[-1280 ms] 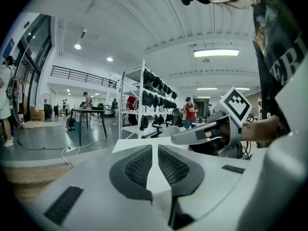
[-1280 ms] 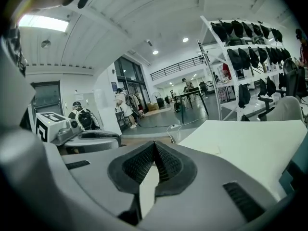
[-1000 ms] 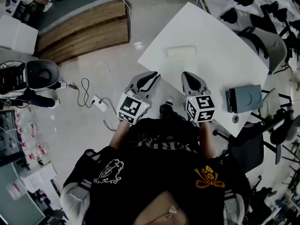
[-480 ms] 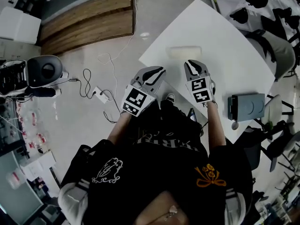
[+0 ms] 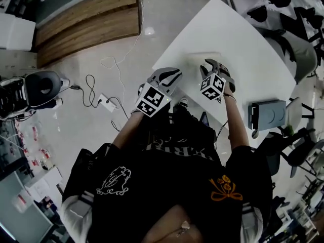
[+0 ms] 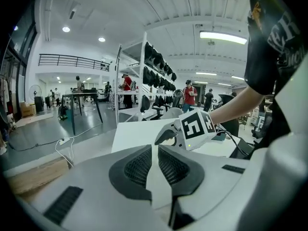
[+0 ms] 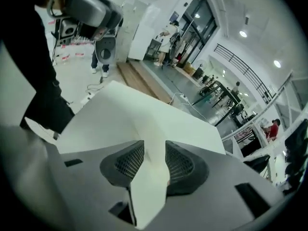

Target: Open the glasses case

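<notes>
The pale cream glasses case [image 5: 195, 57] lies shut on the white table [image 5: 253, 54], partly hidden behind my right gripper [image 5: 210, 64]. That gripper's jaws have just been opening and now stand wide. In the right gripper view the case's end [image 7: 147, 148] lies between the open pads of my right gripper [image 7: 154, 160]. My left gripper [image 5: 174, 73] hovers over the table's near-left edge, left of the case, shut with nothing in it. The left gripper view looks past my left gripper [image 6: 155, 158] across the table [image 6: 139, 134] to the right gripper [image 6: 166, 134].
A grey box [image 5: 268, 114] sits at the table's right edge. Office chairs [image 5: 298, 49] stand beyond the table. On the floor to the left are cables, a power strip [image 5: 105, 101] and a wooden platform [image 5: 86, 24].
Both grippers have moved forward and down over the table toward the case. The right gripper has rolled and its jaws have opened around the case's end.
</notes>
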The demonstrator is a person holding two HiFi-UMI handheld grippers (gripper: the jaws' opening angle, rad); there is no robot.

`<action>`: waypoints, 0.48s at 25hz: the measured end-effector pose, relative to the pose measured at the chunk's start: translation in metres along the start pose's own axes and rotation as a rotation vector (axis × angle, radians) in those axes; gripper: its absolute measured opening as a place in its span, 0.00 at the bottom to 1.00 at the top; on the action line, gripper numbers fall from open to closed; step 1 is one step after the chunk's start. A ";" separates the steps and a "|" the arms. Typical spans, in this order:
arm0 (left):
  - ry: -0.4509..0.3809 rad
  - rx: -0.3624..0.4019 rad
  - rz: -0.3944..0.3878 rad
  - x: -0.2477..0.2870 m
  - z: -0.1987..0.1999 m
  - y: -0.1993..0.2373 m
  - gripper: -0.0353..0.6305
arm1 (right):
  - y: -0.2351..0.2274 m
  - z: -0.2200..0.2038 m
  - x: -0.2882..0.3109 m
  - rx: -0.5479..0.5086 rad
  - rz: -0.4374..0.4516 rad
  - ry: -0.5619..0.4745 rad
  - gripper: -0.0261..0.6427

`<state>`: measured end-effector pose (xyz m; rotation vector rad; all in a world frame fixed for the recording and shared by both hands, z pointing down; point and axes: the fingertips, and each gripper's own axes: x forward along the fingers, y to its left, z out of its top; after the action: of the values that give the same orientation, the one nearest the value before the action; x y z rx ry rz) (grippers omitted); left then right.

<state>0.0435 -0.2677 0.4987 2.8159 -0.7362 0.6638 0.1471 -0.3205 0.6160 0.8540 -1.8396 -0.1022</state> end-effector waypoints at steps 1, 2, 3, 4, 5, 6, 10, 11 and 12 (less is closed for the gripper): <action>0.013 0.010 -0.012 0.003 -0.003 0.004 0.11 | -0.001 -0.004 0.007 -0.029 -0.002 0.030 0.27; 0.026 0.020 -0.022 0.007 -0.007 0.008 0.11 | -0.002 -0.008 0.013 -0.059 -0.002 0.059 0.27; 0.039 0.026 -0.032 0.010 -0.011 0.011 0.11 | -0.002 -0.012 0.017 -0.089 -0.002 0.085 0.27; 0.052 0.031 -0.042 0.014 -0.016 0.013 0.11 | -0.001 -0.016 0.021 -0.119 -0.003 0.106 0.27; 0.063 0.035 -0.051 0.017 -0.021 0.015 0.11 | -0.001 -0.018 0.024 -0.146 -0.004 0.123 0.27; 0.072 0.038 -0.060 0.021 -0.025 0.018 0.11 | -0.001 -0.020 0.026 -0.165 -0.003 0.136 0.28; 0.111 0.034 -0.096 0.042 -0.042 0.028 0.13 | 0.001 -0.022 0.027 -0.145 0.018 0.159 0.25; 0.123 0.030 -0.106 0.049 -0.046 0.030 0.15 | 0.001 -0.022 0.027 -0.132 0.022 0.160 0.25; 0.137 0.027 -0.119 0.056 -0.051 0.031 0.18 | 0.001 -0.021 0.028 -0.125 0.027 0.161 0.25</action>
<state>0.0524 -0.3059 0.5710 2.7777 -0.5360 0.8408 0.1592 -0.3296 0.6473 0.7291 -1.6752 -0.1264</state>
